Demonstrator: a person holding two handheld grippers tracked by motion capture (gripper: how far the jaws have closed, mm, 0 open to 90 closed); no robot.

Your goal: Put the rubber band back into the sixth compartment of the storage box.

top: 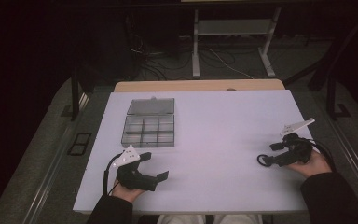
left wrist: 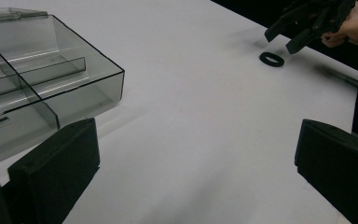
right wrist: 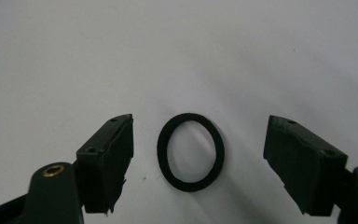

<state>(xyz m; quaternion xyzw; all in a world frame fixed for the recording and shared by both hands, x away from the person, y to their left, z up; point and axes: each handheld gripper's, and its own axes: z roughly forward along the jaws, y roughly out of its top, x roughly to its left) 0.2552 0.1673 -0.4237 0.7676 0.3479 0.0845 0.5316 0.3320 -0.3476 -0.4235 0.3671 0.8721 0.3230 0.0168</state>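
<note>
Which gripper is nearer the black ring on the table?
Right. The right gripper sits open with the black ring lying flat between its fingers. The left gripper rests far across the table, near the clear divided box.

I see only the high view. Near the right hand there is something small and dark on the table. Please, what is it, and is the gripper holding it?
Observer: It is a flat black ring. The right hand-held gripper is open, one jaw on each side of the ring, not touching it.
Operator: Is the ring lying flat?
Observer: Yes, flat on the white table.
Operator: And the left one?
Observer: The left hand-held gripper is open and empty, with the clear divided box just beside its left jaw.
</note>
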